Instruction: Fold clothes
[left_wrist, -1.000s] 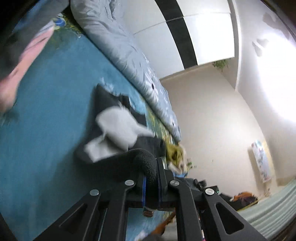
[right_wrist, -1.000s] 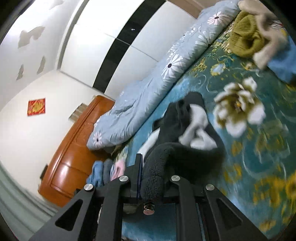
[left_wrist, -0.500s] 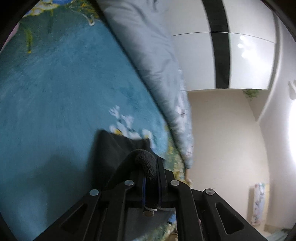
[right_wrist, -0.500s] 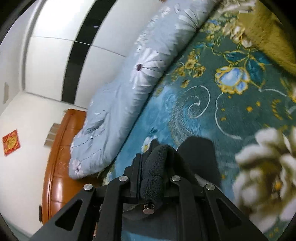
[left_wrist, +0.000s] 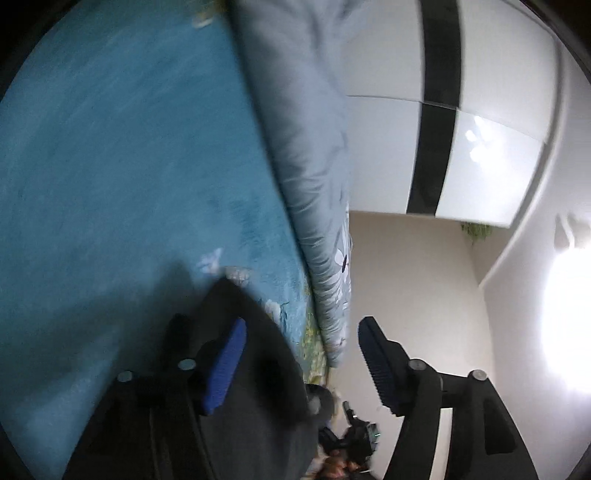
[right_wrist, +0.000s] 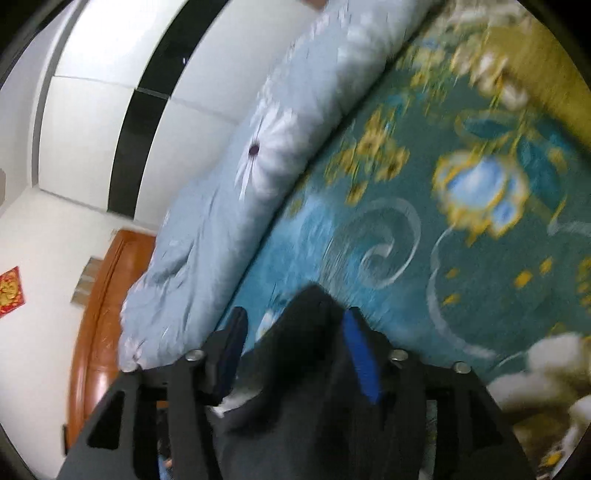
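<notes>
A dark fleece garment (left_wrist: 255, 373) lies on the teal floral bedspread (left_wrist: 110, 177). My left gripper (left_wrist: 299, 354) is open, its blue-padded fingers (left_wrist: 225, 365) spread wide; the garment's corner lies loose between them, nearer the left finger. In the right wrist view the same dark garment (right_wrist: 306, 376) with a bit of white lining pokes up between the fingers of my right gripper (right_wrist: 295, 332), which is open; the jaws stand apart on both sides of the cloth. Both views are blurred.
A rolled light-blue floral quilt (right_wrist: 258, 147) (left_wrist: 314, 177) runs along the far side of the bed. An olive-green garment (right_wrist: 546, 62) lies at the upper right. A wooden headboard (right_wrist: 99, 314) and white wardrobe (right_wrist: 110, 74) stand behind.
Both grippers were shut on the dark garment and have opened, letting the cloth go. Both moved low over the bedspread toward the quilt.
</notes>
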